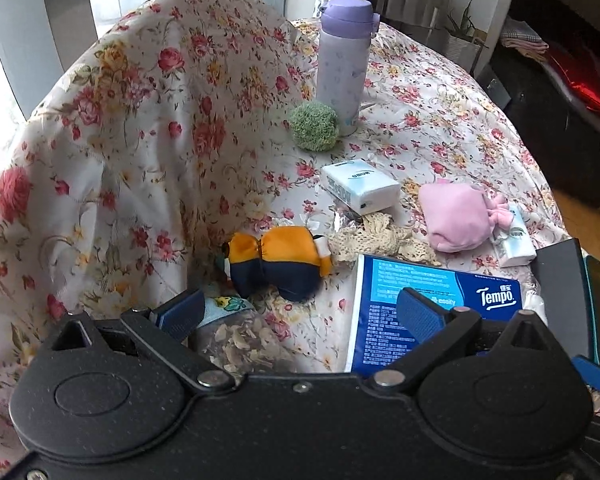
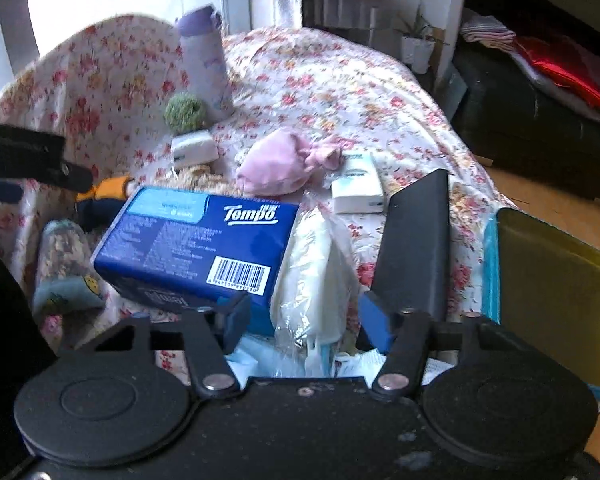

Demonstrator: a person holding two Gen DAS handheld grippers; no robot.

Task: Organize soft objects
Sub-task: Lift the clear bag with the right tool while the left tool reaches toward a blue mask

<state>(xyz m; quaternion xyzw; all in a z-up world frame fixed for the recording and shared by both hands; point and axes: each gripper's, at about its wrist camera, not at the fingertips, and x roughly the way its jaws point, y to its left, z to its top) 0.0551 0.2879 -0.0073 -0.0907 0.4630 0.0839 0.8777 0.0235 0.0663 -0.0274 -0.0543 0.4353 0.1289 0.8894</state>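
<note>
On the floral cloth lie an orange and navy plush (image 1: 278, 262), a pink pouch (image 1: 458, 216), a green fuzzy ball (image 1: 314, 126) and a cream lace piece (image 1: 374, 238). A blue Tempo tissue pack (image 1: 432, 304) lies at front right. My left gripper (image 1: 300, 312) is open and empty, just short of the plush. In the right wrist view my right gripper (image 2: 306, 320) is open, its blue fingers either side of a clear plastic bag of white material (image 2: 316, 264), next to the Tempo pack (image 2: 196, 240). The pink pouch (image 2: 276, 164) and green ball (image 2: 184, 112) lie beyond.
A lilac bottle (image 1: 342, 64) stands at the back. Two small white tissue packs (image 1: 360, 186) (image 1: 514, 240) lie mid-table. A bag of flakes (image 1: 240, 342) is under my left finger. A black flat slab (image 2: 416, 240) and a teal-edged tin (image 2: 556, 292) sit at right. A cloth-draped chair back (image 1: 140, 120) rises left.
</note>
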